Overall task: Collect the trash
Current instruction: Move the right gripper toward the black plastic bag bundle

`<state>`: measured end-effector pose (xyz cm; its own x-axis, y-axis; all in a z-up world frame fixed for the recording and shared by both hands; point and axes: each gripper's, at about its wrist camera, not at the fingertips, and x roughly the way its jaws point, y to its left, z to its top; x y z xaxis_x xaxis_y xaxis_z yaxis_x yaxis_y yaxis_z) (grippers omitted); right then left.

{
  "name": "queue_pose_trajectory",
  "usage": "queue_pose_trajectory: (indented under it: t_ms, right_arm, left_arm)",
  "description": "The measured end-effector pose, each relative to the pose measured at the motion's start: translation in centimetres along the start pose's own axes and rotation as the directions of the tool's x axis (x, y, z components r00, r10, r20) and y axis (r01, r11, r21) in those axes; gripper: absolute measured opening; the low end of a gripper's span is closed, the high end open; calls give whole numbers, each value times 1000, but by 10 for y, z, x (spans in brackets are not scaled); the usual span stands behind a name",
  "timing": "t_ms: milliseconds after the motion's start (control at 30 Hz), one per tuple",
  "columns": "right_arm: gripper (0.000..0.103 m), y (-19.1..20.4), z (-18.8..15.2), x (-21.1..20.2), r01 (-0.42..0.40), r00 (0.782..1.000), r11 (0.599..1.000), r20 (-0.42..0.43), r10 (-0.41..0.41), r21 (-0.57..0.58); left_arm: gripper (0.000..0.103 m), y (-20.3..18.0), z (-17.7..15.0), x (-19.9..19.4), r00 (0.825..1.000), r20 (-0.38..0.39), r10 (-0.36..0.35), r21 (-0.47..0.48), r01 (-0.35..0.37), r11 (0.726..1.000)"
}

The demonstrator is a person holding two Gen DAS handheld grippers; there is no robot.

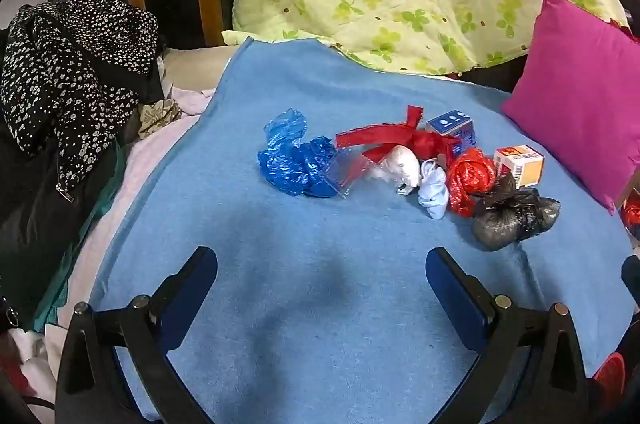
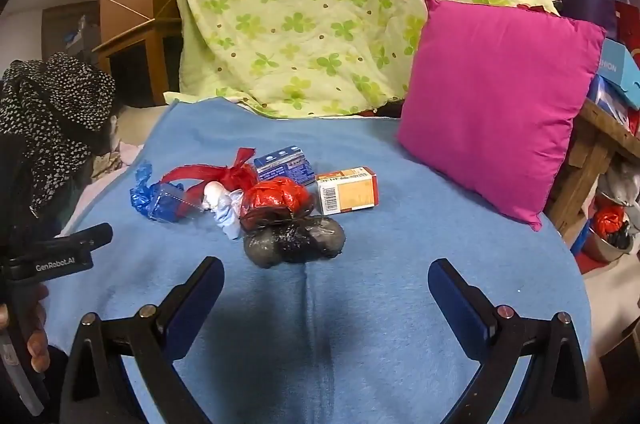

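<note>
A pile of trash lies on a blue blanket (image 1: 320,296). It holds a crumpled blue plastic bag (image 1: 292,160), a red mesh bag (image 1: 400,140), a white wad (image 1: 402,166), a pale blue wad (image 1: 434,192), a red plastic bag (image 1: 470,180), a black knotted bag (image 1: 512,216), a blue box (image 1: 452,124) and an orange-white box (image 1: 520,164). My left gripper (image 1: 320,264) is open and empty, short of the pile. My right gripper (image 2: 326,276) is open and empty, just before the black bag (image 2: 294,240). The orange-white box (image 2: 348,190) and red bag (image 2: 276,198) lie behind it.
A magenta pillow (image 2: 496,100) leans at the right. A green clover quilt (image 2: 320,12) is heaped behind. A black dotted garment (image 1: 72,72) lies at the left. A metal bowl (image 2: 608,244) with trash sits on the floor at right, under a wooden bench (image 2: 592,152). The left gripper's body (image 2: 60,256) shows at the left edge.
</note>
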<state>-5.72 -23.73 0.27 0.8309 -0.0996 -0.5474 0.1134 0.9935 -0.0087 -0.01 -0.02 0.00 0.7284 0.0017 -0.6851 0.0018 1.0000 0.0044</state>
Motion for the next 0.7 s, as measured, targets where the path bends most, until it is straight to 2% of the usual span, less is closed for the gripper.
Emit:
queue_pose_trajectory:
  t_ms: [233,300,700]
  right_arm:
    - [103,5,-2,-2,0,1000,1000,9,0,2]
    - [103,6,-2,-3,6,1000,1000,15,-6,0]
    - [103,15,-4,-2,20,1000,1000,12,-20,-23]
  left_arm:
    - [103,-16,-1,-11,1000,7,-5,-6,5,1000]
    - [103,-9,1,-6,1000,-23,-12,-5,12,1000]
    - [103,-7,-2,-4,1000,11,-28,0,28,1000]
